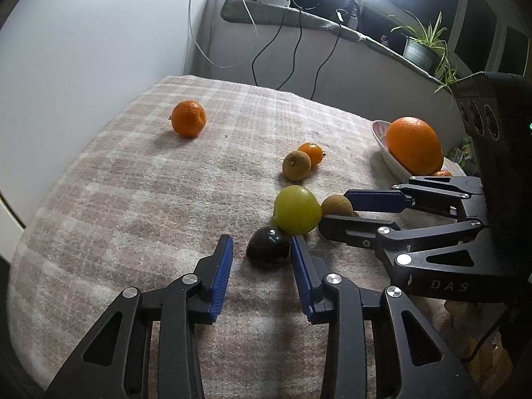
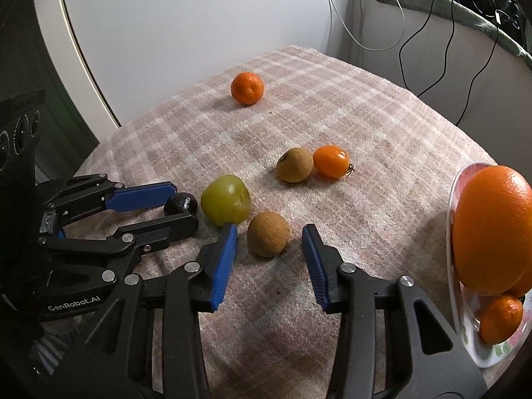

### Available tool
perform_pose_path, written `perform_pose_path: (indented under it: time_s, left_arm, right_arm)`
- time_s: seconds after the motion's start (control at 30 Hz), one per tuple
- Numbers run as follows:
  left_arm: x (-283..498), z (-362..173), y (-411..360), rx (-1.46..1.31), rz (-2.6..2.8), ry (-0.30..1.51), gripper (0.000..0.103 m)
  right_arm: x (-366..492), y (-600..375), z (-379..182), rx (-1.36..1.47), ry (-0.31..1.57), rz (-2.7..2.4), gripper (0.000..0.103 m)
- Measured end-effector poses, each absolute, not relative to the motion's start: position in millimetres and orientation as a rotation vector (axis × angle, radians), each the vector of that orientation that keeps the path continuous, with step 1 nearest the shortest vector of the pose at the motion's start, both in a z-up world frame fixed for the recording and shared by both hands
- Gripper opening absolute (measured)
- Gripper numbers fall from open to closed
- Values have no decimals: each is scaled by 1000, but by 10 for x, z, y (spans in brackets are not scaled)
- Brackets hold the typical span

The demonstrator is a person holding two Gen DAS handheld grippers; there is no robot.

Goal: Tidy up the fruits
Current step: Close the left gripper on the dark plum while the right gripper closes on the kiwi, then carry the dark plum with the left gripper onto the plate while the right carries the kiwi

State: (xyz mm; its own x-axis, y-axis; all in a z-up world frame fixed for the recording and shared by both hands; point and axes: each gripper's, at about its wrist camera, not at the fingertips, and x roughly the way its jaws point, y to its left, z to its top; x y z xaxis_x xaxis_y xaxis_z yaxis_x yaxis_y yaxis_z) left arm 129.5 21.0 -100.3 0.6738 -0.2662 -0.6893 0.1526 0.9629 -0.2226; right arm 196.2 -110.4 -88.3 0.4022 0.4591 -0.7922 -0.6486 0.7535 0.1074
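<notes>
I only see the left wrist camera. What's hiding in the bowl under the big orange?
Observer: A small mandarin lies in the bowl, tucked under the big orange.
Child: And the brown fruit by the other hand-held gripper? I only see a bit of it.
Observer: The brown fruit is whole and round. It sits between the open fingertips of the right hand-held gripper, with a gap on each side.
</notes>
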Motion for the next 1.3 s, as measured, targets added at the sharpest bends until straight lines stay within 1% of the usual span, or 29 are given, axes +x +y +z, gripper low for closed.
perform_pose_path:
  time_s: [0.07, 0.1, 0.13, 0.17, 0.2, 0.23, 0.57, 0.77, 1.0, 1.3]
  left_arm:
    - [1303, -1004, 196, -142, -234, 797, 32]
    - [1308, -1006, 186, -136, -233, 797, 32]
    - [1311, -1008, 178, -130, -232, 797, 31]
    - [1314, -1009, 172, -126, -232, 795, 28]
    - [1316, -1007, 170, -127, -235, 794, 26]
    - [1313, -1003, 165, -128, -238, 792, 24]
    - [1268, -975, 165, -142, -238, 778, 23]
    - [1203, -837, 124, -149, -255, 746, 23]
    - [1192, -659, -143, -131, -319, 713, 23]
    - [1255, -521, -639, -104, -410, 691, 23]
  right_arm:
    - [1965, -1097, -885, -231, 920, 711, 39]
    - [1964, -1098, -886, -231, 920, 711, 35]
    - [1962, -1098, -888, -232, 920, 712, 32]
    - [1959, -1098, -888, -234, 920, 711, 28]
    - [1959, -1099, -889, -235, 920, 709, 27]
    - [1959, -1102, -888, -233, 919, 709, 27]
    - [1923, -1198, -822, -197, 893, 701, 27]
    - [1836, -1345, -681, -161, 857, 705, 26]
    - [1723, -1646, -474, -117, 802, 686, 27]
    - [1676, -2301, -290, -57, 753, 595, 27]
